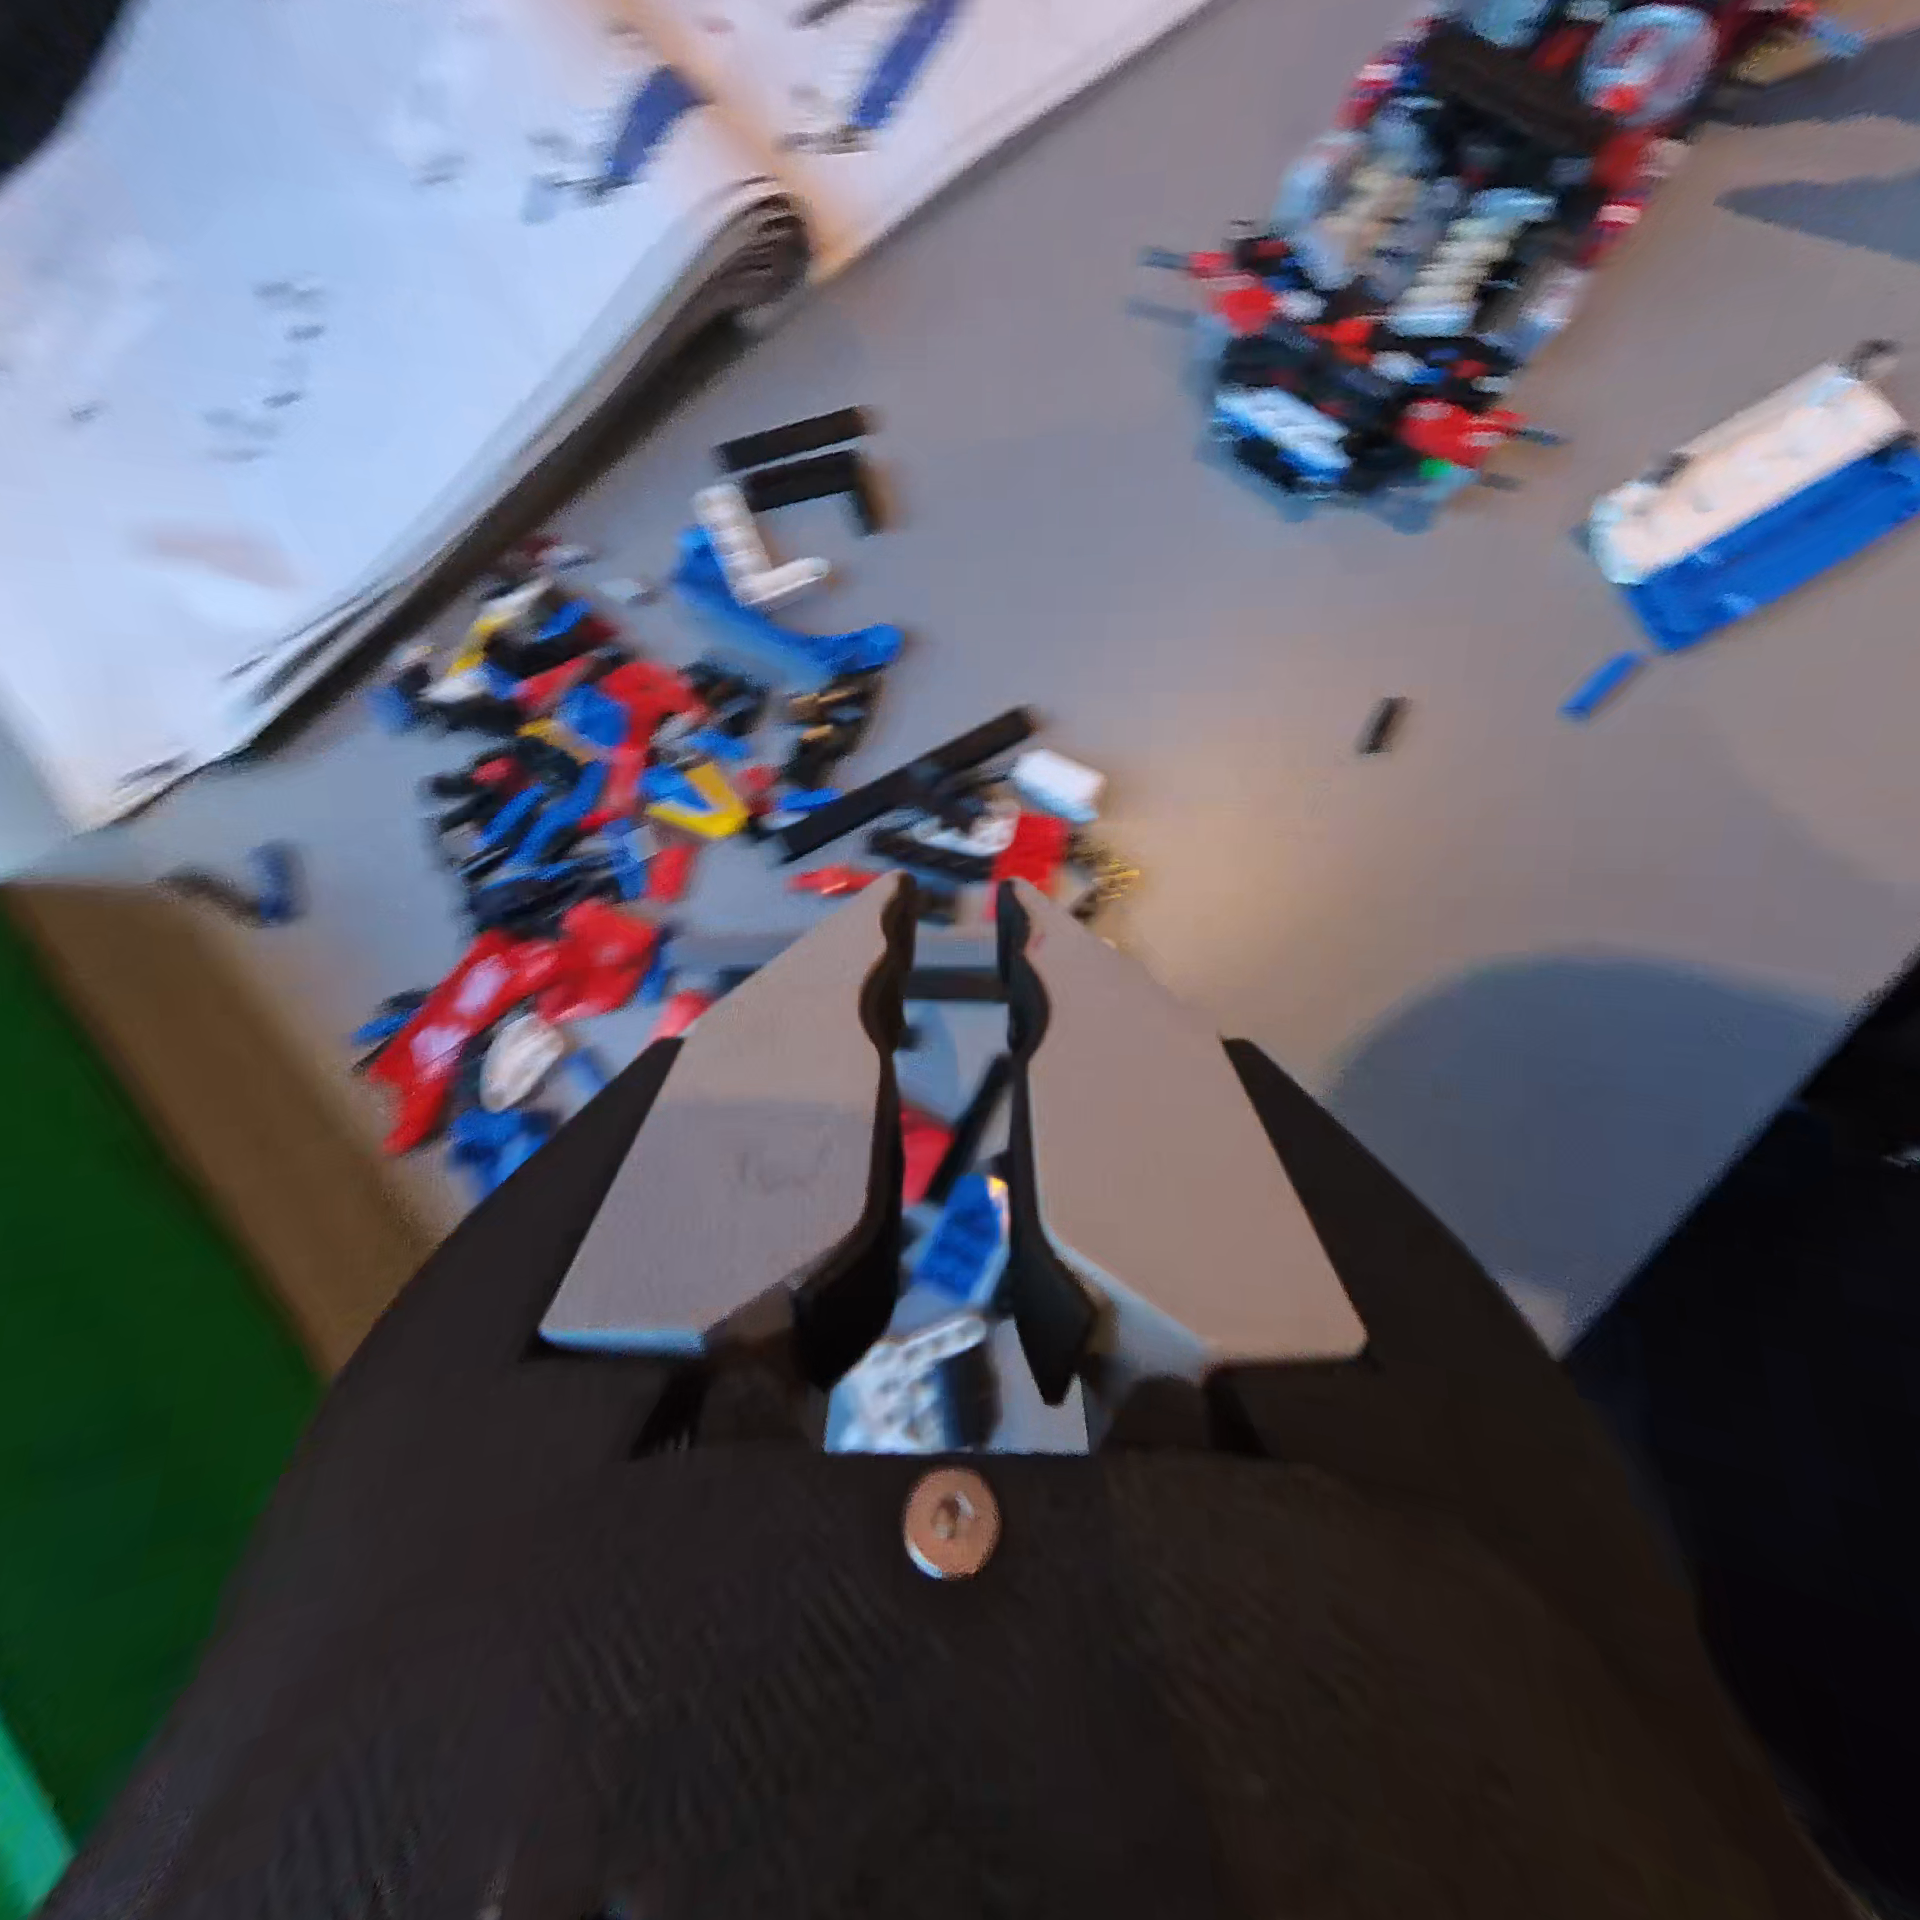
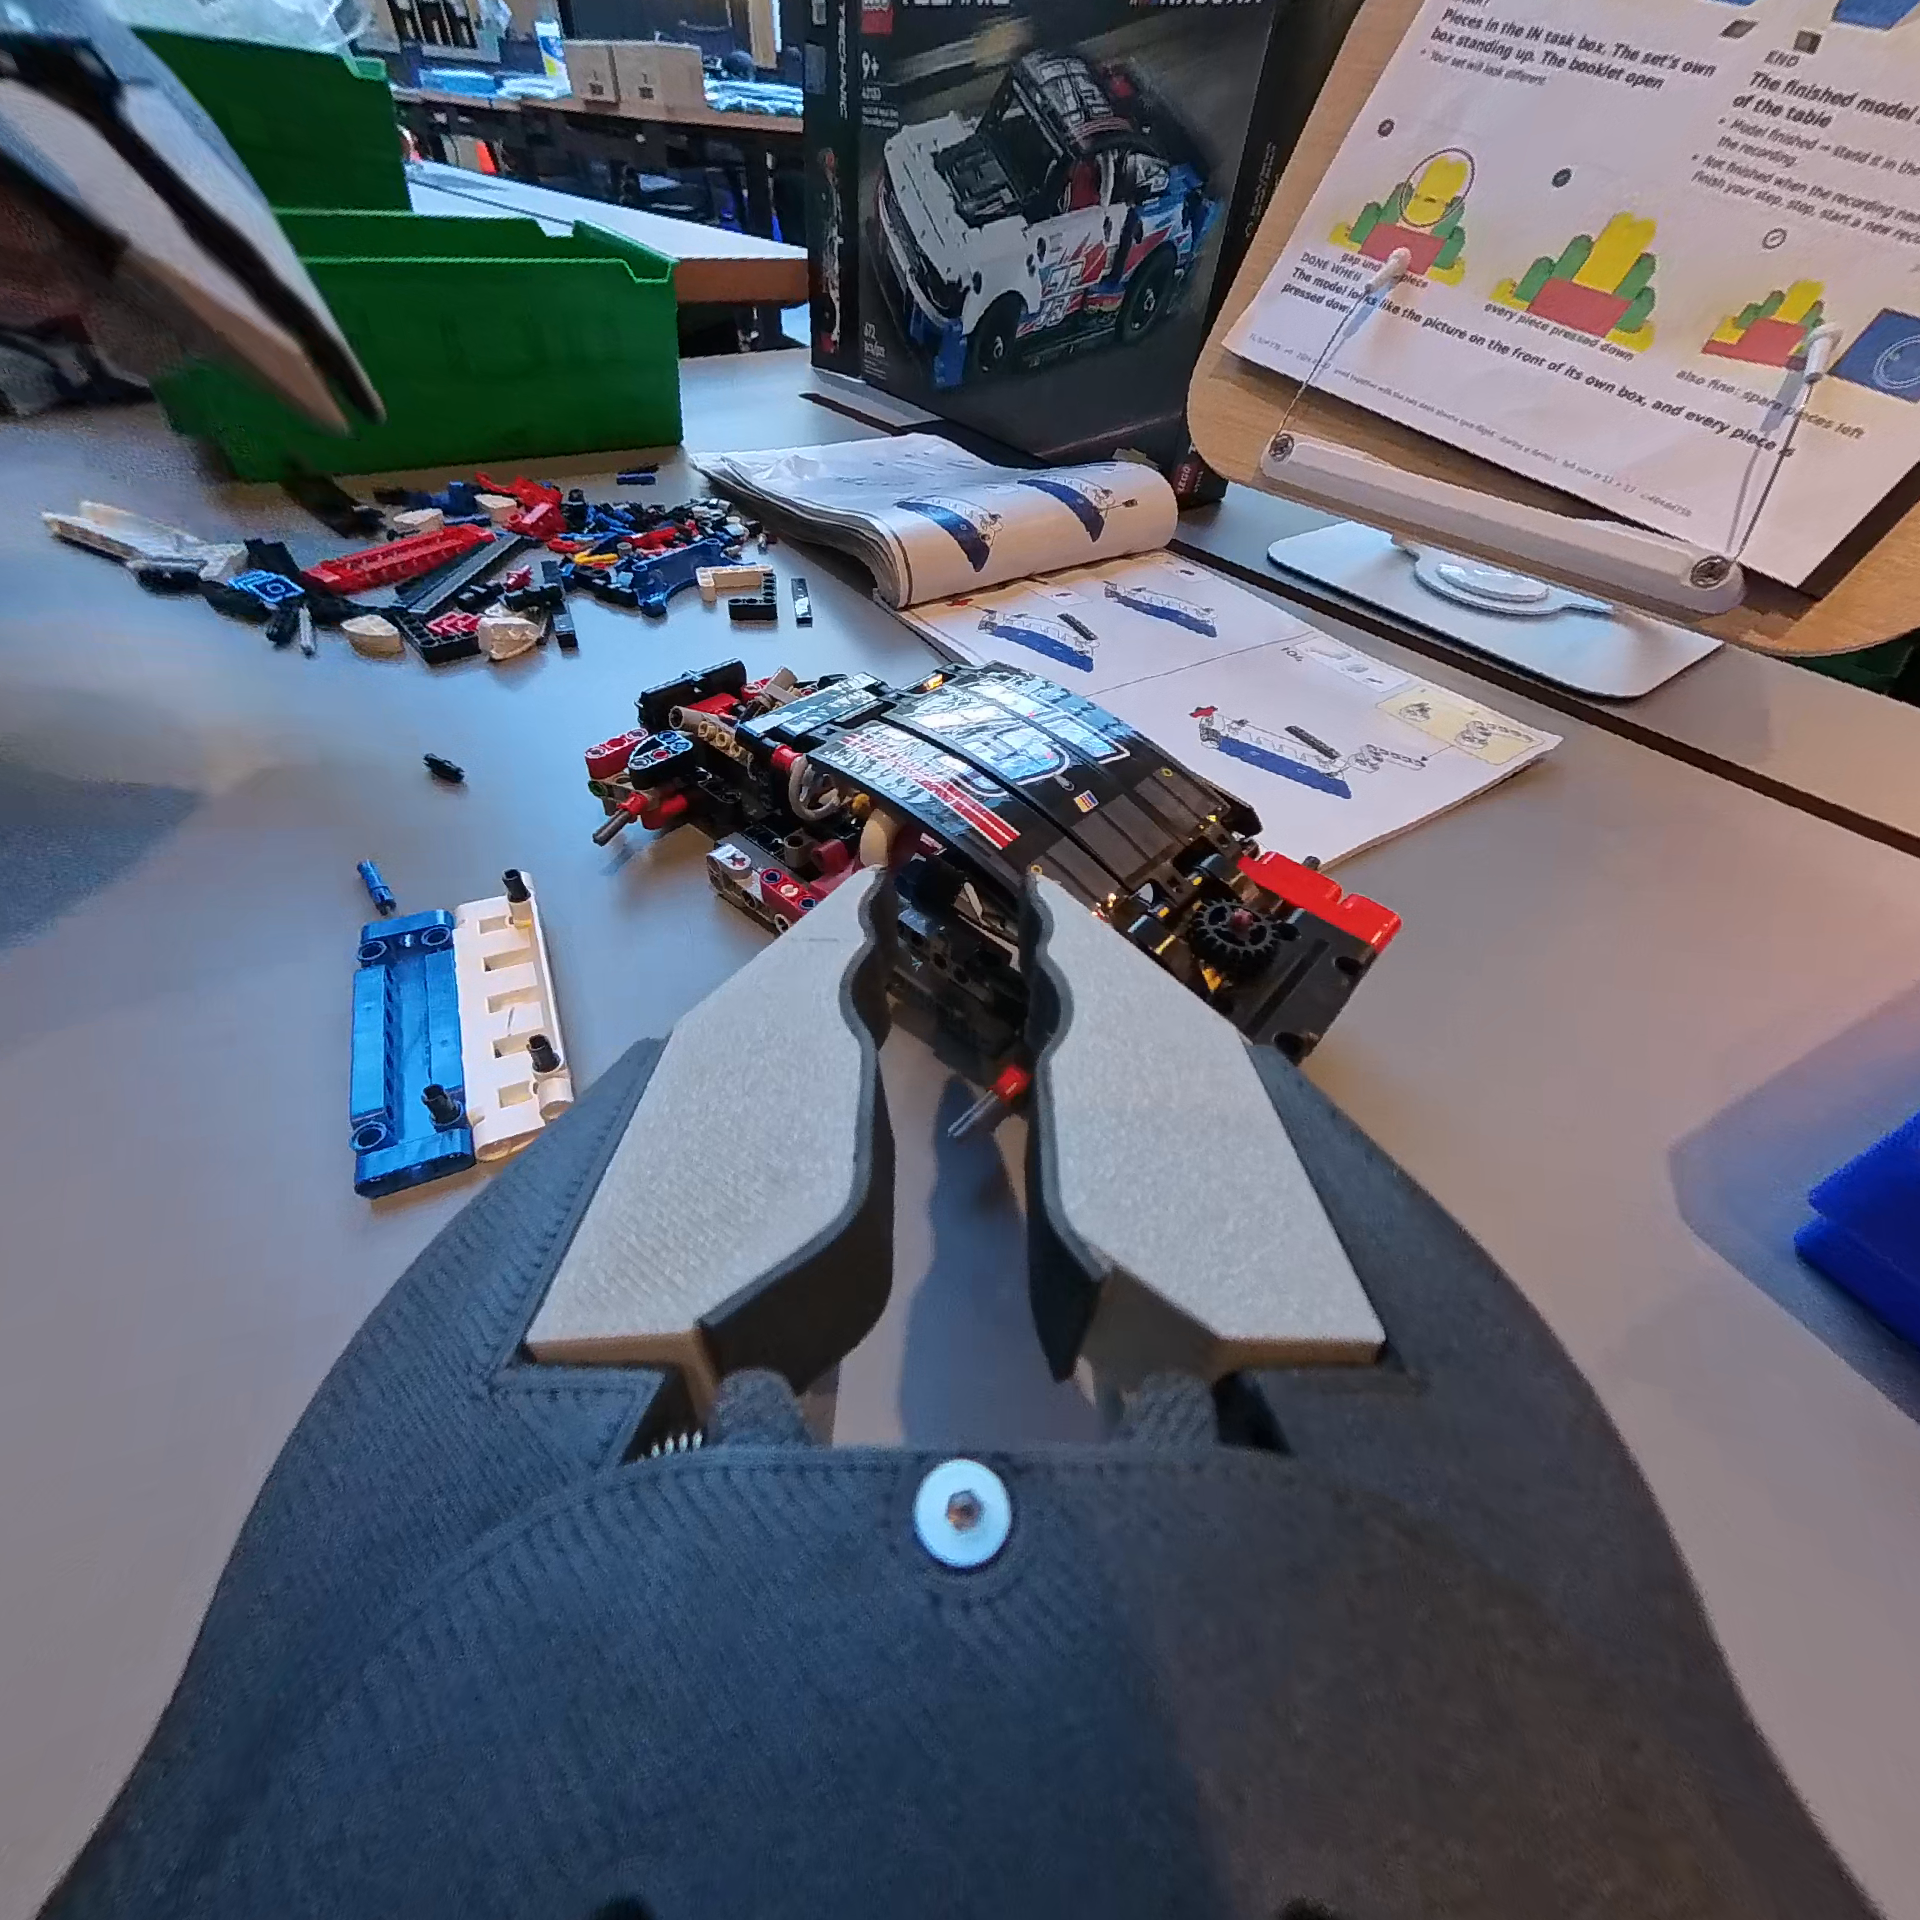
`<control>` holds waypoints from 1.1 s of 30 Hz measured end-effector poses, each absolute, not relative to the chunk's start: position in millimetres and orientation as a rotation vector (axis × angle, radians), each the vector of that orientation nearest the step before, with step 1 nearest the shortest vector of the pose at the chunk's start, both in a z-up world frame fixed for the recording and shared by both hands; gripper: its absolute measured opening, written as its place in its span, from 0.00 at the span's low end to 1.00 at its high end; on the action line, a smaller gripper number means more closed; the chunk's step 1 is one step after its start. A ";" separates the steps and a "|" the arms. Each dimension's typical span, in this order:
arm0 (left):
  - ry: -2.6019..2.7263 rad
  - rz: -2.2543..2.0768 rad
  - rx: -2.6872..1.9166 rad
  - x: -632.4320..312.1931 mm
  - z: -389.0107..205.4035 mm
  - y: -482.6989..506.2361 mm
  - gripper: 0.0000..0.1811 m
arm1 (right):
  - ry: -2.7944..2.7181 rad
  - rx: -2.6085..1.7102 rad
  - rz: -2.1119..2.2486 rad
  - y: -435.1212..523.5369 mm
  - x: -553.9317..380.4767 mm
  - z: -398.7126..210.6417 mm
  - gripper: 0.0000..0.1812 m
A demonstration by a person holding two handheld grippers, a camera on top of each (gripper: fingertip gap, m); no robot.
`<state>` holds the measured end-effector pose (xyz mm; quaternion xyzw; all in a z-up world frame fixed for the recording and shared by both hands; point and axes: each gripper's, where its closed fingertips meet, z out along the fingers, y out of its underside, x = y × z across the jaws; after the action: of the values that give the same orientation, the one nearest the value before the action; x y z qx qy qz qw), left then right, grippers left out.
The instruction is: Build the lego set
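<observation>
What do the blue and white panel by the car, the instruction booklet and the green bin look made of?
Blue and white panel: hard moulded plastic, glossy; highlights on its ribs. Instruction booklet: printed paper, probably lightly coated; thin pages curl at the fold. Green bin: apparently rigid plastic, duller sheen, uniform colour.

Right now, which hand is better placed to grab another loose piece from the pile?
Probably the left: its tool is open, hanging right over the loose pieces. The right tool faces the half-built car.

A workshop or lab: a grey worktable [image 2: 1558, 1039] with green storage bins [image 2: 468, 312], an instruction sheet [image 2: 1610, 239] clipped to a wooden stand, and shelves [image 2: 623, 73] of boxes and more benches behind.
</observation>
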<state>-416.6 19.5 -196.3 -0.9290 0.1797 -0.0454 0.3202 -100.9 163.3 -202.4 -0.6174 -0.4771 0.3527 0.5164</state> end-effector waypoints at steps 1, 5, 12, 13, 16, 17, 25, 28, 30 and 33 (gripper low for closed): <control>0.426 -0.078 -2.449 -436.5 -192.1 20.7 0.06 | -1.147 -1.483 0.846 163.4 -101.3 -202.6 0.11; 0.313 -0.014 -2.476 -489.8 -188.3 33.1 0.04 | -1.152 -1.485 0.833 163.8 -101.9 -203.5 0.11; 0.425 -0.055 -2.570 -505.2 -211.0 65.0 0.01 | -1.152 -1.494 0.798 167.4 -102.3 -205.5 0.11; 0.457 -0.047 -2.605 -506.8 -218.6 67.2 0.01 | -1.150 -1.494 0.796 167.7 -102.1 -205.3 0.11; 0.515 -0.069 -2.690 -509.3 -237.3 72.6 0.00 | -1.147 -1.492 0.793 167.9 -101.6 -205.0 0.11; 0.527 -0.061 -2.708 -511.7 -242.1 74.7 0.00 | -1.148 -1.492 0.795 167.9 -101.6 -205.0 0.11; 0.636 -0.089 -2.819 -511.2 -267.4 81.9 0.01 | -1.150 -1.484 0.822 165.9 -101.7 -203.7 0.11; 0.651 -0.046 -2.857 -516.7 -275.0 81.1 0.01 | -1.143 -1.487 0.833 166.4 -101.2 -203.2 0.11; 0.645 -0.066 -2.858 -516.1 -276.9 81.8 0.01 | -1.139 -1.484 0.838 166.3 -100.6 -202.4 0.11; 0.643 -0.101 -2.861 -513.2 -278.4 81.7 0.02 | -1.138 -1.482 0.847 165.3 -100.3 -201.9 0.11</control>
<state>-513.2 81.7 -278.4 -0.9698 0.2179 -0.0342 0.1038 -100.3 165.3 -201.9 -0.6178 -0.4743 0.3529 0.5185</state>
